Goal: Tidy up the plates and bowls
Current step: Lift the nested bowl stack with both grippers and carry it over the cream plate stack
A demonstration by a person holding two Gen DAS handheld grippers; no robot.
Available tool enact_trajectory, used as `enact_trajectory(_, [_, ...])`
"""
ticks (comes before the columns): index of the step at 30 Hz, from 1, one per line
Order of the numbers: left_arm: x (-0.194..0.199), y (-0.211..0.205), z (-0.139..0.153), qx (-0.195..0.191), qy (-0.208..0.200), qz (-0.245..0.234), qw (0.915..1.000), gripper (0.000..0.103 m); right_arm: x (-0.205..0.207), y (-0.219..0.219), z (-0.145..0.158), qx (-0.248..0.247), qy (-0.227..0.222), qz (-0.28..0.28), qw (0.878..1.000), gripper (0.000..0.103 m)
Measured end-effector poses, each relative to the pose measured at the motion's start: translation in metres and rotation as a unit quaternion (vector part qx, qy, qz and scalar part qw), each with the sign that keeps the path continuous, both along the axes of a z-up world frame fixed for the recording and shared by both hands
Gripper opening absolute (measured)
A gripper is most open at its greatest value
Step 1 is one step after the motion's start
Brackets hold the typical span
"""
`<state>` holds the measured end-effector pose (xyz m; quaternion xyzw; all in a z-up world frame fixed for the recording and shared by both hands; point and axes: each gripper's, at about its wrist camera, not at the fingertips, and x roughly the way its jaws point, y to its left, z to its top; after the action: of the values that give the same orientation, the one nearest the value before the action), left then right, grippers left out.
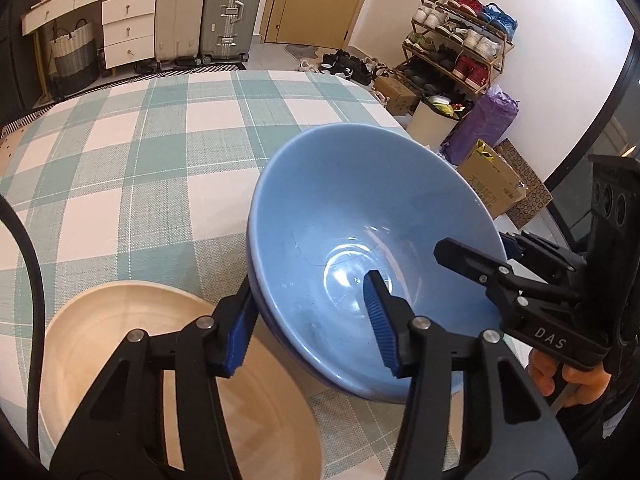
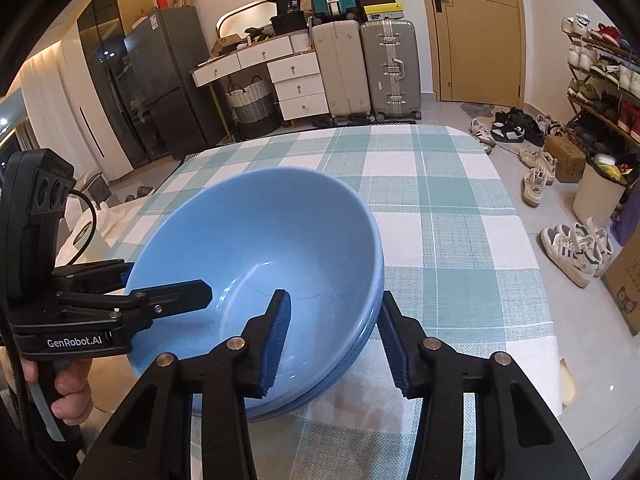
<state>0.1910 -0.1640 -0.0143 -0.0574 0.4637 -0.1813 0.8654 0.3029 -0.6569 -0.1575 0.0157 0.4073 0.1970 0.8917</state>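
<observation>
The blue bowls (image 1: 372, 240) sit nested on the checked table (image 1: 120, 152), at 2 o'clock from the cream plate (image 1: 120, 340). Both the left gripper (image 1: 308, 328) and the right gripper (image 2: 334, 336) straddle the rim, wide open and holding nothing. Next, probably, they close and lift the bowls together.

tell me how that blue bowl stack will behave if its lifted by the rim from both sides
The blue bowls look glazed and glossy, so the rim is probably slippery under the pads. They seem rigid ceramic, likely heavy and chip-prone. With the left tool and right tool each astride opposite rims, jaws apart, the nested bowls might shift unless both squeeze evenly.
</observation>
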Motion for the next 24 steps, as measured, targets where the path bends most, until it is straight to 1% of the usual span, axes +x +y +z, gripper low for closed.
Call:
enact_trajectory(3, [-0.001, 0.002, 0.002, -0.005, -0.002, -0.001, 1.0, 0.048, -0.003, 0.002, 0.004, -0.009, -0.008, -0.002, 1.0, 0.046])
enact_trajectory(10, [-0.012, 0.009, 0.016, -0.009, -0.025, 0.0, 0.9996, 0.048, -0.012, 0.006, 0.021, -0.016, -0.028, -0.002, 0.999, 0.046])
enact_trajectory(18, [-0.038, 0.021, 0.046, -0.01, -0.057, 0.008, 0.9983, 0.048, -0.029, 0.016, 0.046, -0.021, -0.057, 0.005, 0.998, 0.046])
enact_trajectory(24, [-0.064, 0.034, 0.072, -0.009, -0.084, 0.018, 0.9963, 0.048, -0.046, 0.027, 0.068, -0.023, -0.081, 0.013, 0.996, 0.046])
